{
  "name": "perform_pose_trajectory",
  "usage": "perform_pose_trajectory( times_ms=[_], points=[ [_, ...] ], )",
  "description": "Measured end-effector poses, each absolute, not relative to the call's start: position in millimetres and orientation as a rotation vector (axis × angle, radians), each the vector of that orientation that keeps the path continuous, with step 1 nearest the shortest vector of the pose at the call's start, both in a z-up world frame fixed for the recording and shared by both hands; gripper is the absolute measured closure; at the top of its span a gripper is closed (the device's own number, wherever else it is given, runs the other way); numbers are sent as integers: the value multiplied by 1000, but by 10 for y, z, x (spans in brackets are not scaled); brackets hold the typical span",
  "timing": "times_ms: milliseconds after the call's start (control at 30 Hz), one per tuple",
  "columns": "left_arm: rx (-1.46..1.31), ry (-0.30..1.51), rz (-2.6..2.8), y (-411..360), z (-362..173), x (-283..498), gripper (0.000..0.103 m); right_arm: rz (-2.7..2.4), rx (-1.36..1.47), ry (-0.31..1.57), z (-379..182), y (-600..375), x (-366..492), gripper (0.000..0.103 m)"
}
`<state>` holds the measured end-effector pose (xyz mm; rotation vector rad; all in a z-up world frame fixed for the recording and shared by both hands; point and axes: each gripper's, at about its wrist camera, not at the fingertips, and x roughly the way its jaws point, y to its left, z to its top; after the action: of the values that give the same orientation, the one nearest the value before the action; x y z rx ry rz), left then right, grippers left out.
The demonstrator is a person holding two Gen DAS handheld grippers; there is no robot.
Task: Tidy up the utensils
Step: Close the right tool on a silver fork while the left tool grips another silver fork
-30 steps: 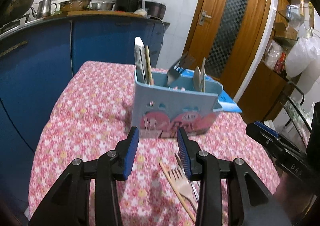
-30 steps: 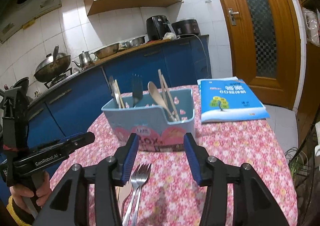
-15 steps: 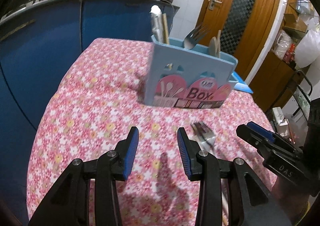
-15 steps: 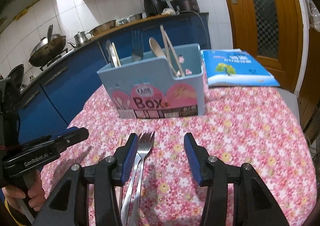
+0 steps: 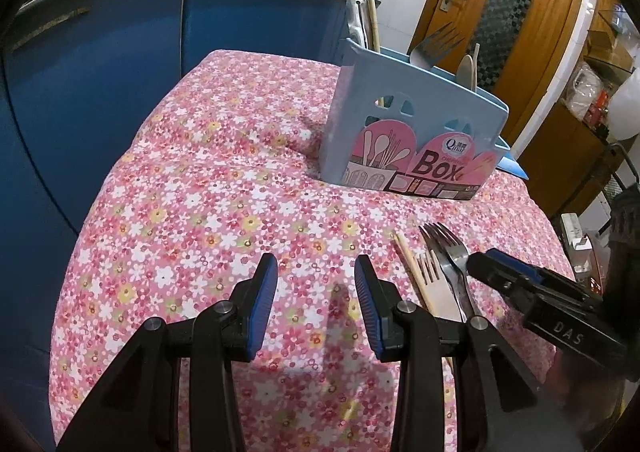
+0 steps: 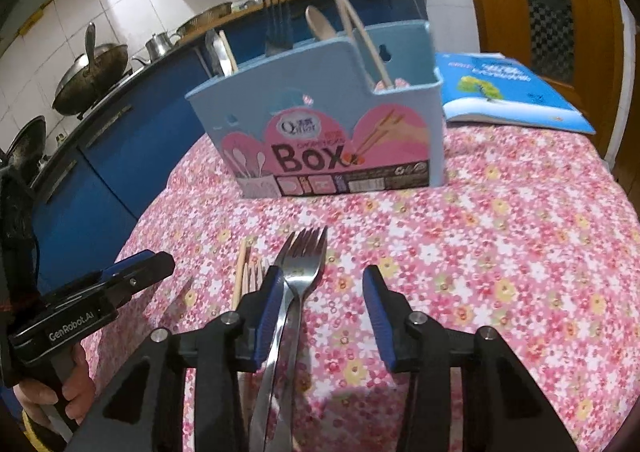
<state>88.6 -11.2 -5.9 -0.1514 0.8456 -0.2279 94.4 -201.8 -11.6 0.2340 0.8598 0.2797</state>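
Two metal forks (image 6: pixel 298 272) lie stacked on the pink floral tablecloth (image 6: pixel 500 236), tines toward the blue utensil box (image 6: pixel 320 119); just to their left lie a wooden fork (image 5: pixel 434 280) and a wooden chopstick (image 6: pixel 240 272). The right gripper (image 6: pixel 320 312) is low over the cloth, its jaws closing. The metal forks lie between them, hard against the left pad, with a clear gap to the right pad — nothing is pinched yet. The left gripper (image 5: pixel 316 304) hovers over bare cloth to the left of the loose utensils, jaws partly apart and holding nothing. The box stands upright near the middle of the table, labelled "Box", its slots already holding a metal fork (image 6: pixel 276 27), a wooden spoon (image 6: pixel 320 23), a pair of chopsticks (image 6: pixel 360 35) and, at the left end, a flat metal utensil (image 6: pixel 216 51) I cannot identify. A blue booklet (image 6: pixel 504 91) lies beyond the box to its right. Behind — blue cabinets (image 5: pixel 100 71) with a wok (image 6: pixel 92 75) and a kettle (image 6: pixel 160 43) on the counter, and a wooden door (image 5: pixel 500 11).
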Motion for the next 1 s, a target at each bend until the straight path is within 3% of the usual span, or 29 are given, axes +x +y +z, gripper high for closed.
perform_pose_trajectory(
  times_ms=[267, 500, 1000],
  points=[
    [-163, 852, -230, -91, -83, 890, 63, 303, 233, 895, -128, -1973, 1078, 68],
    [-160, 850, -240, -110, -78, 879, 63, 343, 251, 884, -101, -1948, 1102, 91],
    [-150, 854, -399, -454, 51, 921, 63, 286, 334, 832, -60, -2423, 920, 97]
  ],
)
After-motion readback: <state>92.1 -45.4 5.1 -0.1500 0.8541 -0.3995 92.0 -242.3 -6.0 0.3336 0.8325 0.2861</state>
